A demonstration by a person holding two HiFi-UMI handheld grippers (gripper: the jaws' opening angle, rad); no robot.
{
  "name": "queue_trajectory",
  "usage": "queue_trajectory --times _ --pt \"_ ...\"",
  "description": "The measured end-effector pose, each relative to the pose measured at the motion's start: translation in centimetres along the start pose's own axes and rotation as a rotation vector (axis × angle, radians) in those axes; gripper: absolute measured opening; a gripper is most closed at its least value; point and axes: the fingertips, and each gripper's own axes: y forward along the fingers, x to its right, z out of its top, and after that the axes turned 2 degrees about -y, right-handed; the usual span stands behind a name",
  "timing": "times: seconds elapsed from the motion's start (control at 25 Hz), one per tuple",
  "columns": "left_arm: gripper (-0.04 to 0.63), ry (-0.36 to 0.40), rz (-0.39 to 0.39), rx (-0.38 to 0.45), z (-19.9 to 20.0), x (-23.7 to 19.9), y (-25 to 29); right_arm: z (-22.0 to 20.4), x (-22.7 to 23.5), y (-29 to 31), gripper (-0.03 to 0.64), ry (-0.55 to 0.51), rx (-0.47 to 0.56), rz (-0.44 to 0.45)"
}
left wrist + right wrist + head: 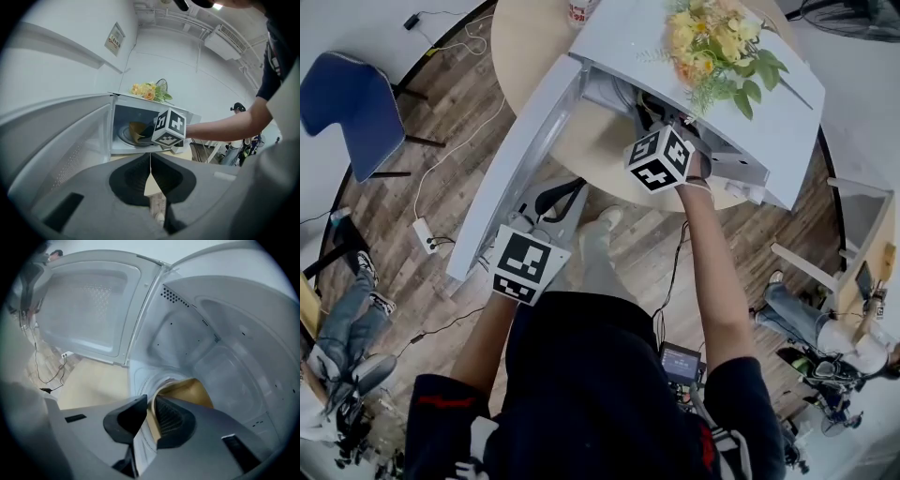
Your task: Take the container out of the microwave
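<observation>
right tool clamped on container rim inside microwave, set for pull-out; left tool closed, idle by door.

Round table: beige top, standing on a wood-plank floor.
Flowers, yellow and orange with green leaves: above the table's right half.
Blue chair: left of the table, well apart.
White power strip: on the floor, lower left of the table.
Person's legs in jeans: far lower left of the table.
Second person's legs: lower right of the table.
</observation>
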Motion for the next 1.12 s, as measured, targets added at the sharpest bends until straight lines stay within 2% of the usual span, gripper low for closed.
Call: queue_trajectory --times 0.44,0.88,1.12 --pt "0.02 0.036 -0.02 0.024 1.9 2.0 -1.0 0.9 -2.3 -4.3 0.041 0.032 0.03 0.066" --pt "0.02 0.107 -0.038 0.042 3.9 3.7 -2.5 2.1 -5.1 -10.9 0.028 0.139 0.104 0.137" --pt "0.02 0.153 -0.052 0.063 5.4 4.9 -3.1 1.5 -7.1 -14.5 0.028 0.104 0.088 0.176"
